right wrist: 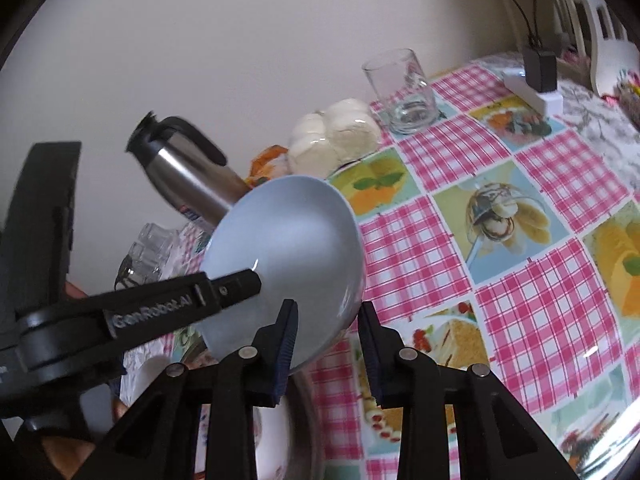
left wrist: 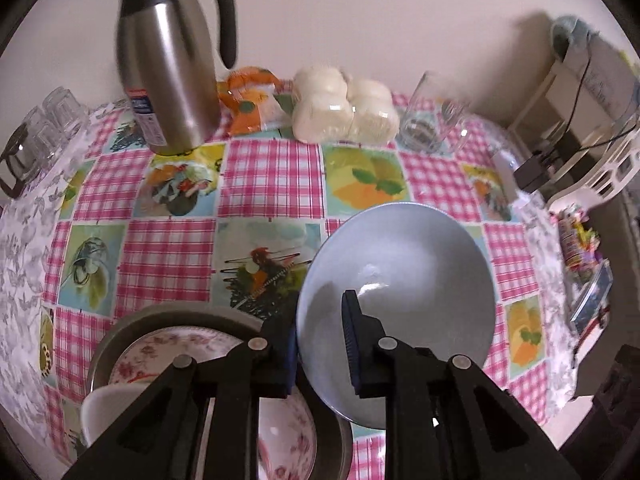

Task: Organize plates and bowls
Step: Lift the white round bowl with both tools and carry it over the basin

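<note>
**Blue bowl lifted on its rim**

Left wrist view: my left gripper [left wrist: 320,344] pinches the rim of the blue bowl [left wrist: 404,280], one finger inside the bowl, the other outside its wall. The bowl is tipped, its hollow facing the camera, and it seems to be held above the table [left wrist: 268,184] rather than resting on it. I judge the rim grip was chosen because the wall is the only thin edge these fingers can close on. Below the gripper sits a metal tray [left wrist: 128,328] with a floral plate [left wrist: 176,352] and other white crockery in it; the bowl hangs just to its right.

Right wrist view: my right gripper [right wrist: 326,344] is spread, holding nothing. The bowl's [right wrist: 296,240] lower rim lies between its fingers; I cannot tell whether either finger touches it. The left gripper [right wrist: 236,286] reaches in from the left, a finger over the bowl's hollow. I take this as readiness to steady or receive the bowl. The flask [right wrist: 188,172], bread [right wrist: 336,136] and glass [right wrist: 400,88] stand well behind.
</note>
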Action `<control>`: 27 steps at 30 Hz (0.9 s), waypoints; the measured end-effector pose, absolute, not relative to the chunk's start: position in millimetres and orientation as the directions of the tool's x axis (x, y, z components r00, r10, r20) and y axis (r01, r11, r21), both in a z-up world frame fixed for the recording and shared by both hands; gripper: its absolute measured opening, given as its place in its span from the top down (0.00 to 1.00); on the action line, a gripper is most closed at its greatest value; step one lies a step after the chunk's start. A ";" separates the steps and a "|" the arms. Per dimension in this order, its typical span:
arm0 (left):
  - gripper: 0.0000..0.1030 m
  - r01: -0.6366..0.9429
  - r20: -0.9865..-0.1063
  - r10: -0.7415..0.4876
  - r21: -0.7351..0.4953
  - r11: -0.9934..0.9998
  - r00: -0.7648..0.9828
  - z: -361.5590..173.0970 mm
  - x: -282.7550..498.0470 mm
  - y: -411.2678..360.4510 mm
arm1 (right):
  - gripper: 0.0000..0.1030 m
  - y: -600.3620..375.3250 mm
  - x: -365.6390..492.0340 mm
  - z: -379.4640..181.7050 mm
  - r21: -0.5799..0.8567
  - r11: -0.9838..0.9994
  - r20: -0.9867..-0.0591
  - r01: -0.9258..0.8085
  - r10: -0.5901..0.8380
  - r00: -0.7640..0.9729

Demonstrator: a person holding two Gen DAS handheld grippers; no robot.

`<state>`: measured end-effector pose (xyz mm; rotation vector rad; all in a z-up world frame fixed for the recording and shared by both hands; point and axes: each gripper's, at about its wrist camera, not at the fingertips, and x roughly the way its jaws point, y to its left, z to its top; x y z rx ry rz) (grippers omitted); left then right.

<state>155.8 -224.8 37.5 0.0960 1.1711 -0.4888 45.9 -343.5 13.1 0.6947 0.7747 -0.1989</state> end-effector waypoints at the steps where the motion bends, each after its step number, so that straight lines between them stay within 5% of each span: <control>1: 0.80 0.411 -0.895 -0.326 -0.186 0.892 0.304 41.1 154.0 -219.2 | 0.68 -339.5 44.7 16.8 0.505 0.765 -0.696 0.400 0.086 0.713; 27: 0.80 0.299 -0.755 -0.429 -0.315 0.901 0.496 80.6 88.7 -68.8 | 0.68 -219.2 30.9 64.1 0.417 0.890 -0.671 0.187 0.162 0.724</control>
